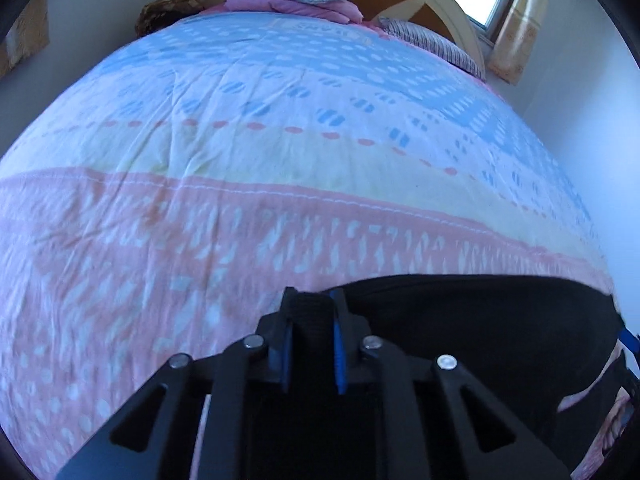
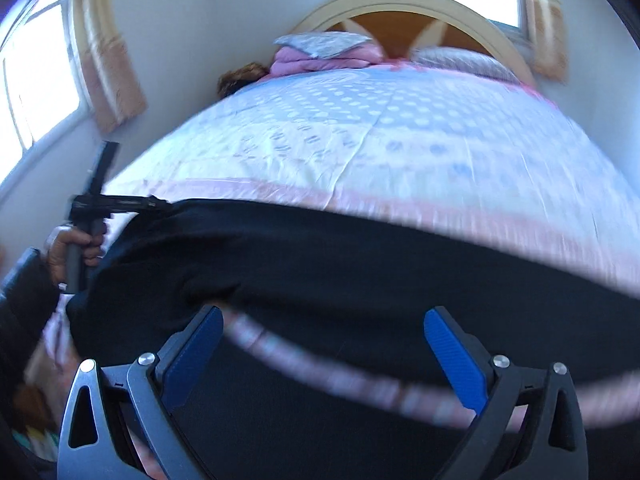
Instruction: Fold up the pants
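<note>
**Left claw pinches one end of the pants; right claw waits wide open**

The black pants (image 2: 320,264) lie stretched across the near edge of the bed (image 1: 280,160), on its pink and blue cover, spread lengthwise probably so that one end can be carried over the other in a clean fold.

The left claw (image 1: 312,320) is clenched on the pants: a ribbed black band of cloth, likely the waistband or a cuff, stands pinched between its blue pads, and the rest of the garment trails off to that claw's right. In the right wrist view the same claw sits at the far left end of the pants, with a hand (image 2: 76,248) wrapped round its handle.

The right claw (image 2: 324,344) is released, its blue pads spread wide with nothing between them. It hovers just above the pants, which lie directly ahead of and below it. That view is blurred, so I cannot tell whether either pad brushes the cloth.
</note>
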A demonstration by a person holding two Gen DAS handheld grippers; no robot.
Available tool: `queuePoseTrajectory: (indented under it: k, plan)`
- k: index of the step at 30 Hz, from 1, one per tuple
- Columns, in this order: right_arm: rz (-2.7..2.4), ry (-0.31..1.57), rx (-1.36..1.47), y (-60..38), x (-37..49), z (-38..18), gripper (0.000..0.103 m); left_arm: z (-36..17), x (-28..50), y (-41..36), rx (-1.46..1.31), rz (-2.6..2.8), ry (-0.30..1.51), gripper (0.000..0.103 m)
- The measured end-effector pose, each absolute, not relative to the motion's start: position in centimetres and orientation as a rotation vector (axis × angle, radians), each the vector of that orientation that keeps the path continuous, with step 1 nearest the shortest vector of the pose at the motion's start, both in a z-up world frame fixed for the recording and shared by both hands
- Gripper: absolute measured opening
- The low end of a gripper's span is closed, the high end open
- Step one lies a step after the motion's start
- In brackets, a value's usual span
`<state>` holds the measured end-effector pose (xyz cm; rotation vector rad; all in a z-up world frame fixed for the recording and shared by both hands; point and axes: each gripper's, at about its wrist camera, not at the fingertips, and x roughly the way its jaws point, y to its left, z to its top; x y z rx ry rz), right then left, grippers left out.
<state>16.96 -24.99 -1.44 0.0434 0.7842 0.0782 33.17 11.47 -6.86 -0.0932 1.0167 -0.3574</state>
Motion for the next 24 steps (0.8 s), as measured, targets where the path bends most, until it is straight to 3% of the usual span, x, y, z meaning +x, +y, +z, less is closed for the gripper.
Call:
queuePoseTrajectory:
  k: [2, 3, 14, 15, 16, 17, 18, 24]
  plan:
    - [0.103, 0.829, 0.027, -26.2, 20.3, -1.9, 0.095, -6.9, 33.0, 11.5, -0.096, -0.348, 1.011, 0.017]
    - [0.115, 0.850, 0.019, -27.0, 22.1, -2.2, 0.088, -6.8, 32.9, 11.4, -0.089, -0.343, 1.009, 0.017]
    - [0.190, 1.047, -0.088, -30.1, 31.7, -6.8, 0.087, -7.0, 33.5, 10.9, -0.044, -0.329, 1.009, 0.022]
    - [0.205, 1.049, -0.120, -29.5, 31.5, -6.8, 0.077, -7.0, 33.3, 10.8, -0.032, -0.330, 1.004, 0.020]
    - [0.232, 1.040, -0.136, -29.1, 31.1, -6.6, 0.052, -6.9, 33.2, 10.6, -0.021, -0.334, 1.001, 0.017]
    - [0.256, 1.031, -0.124, -28.8, 30.6, -6.1, 0.036, -6.8, 33.1, 10.4, -0.012, -0.331, 0.996, 0.016]
    - [0.257, 1.035, -0.106, -28.8, 30.4, -5.9, 0.009, -6.6, 33.0, 10.3, -0.010, -0.324, 0.994, 0.015]
    - [0.230, 0.921, -0.011, -28.6, 27.0, -1.9, 0.004, -3.4, 31.4, 11.3, -0.079, -0.331, 0.908, 0.015]
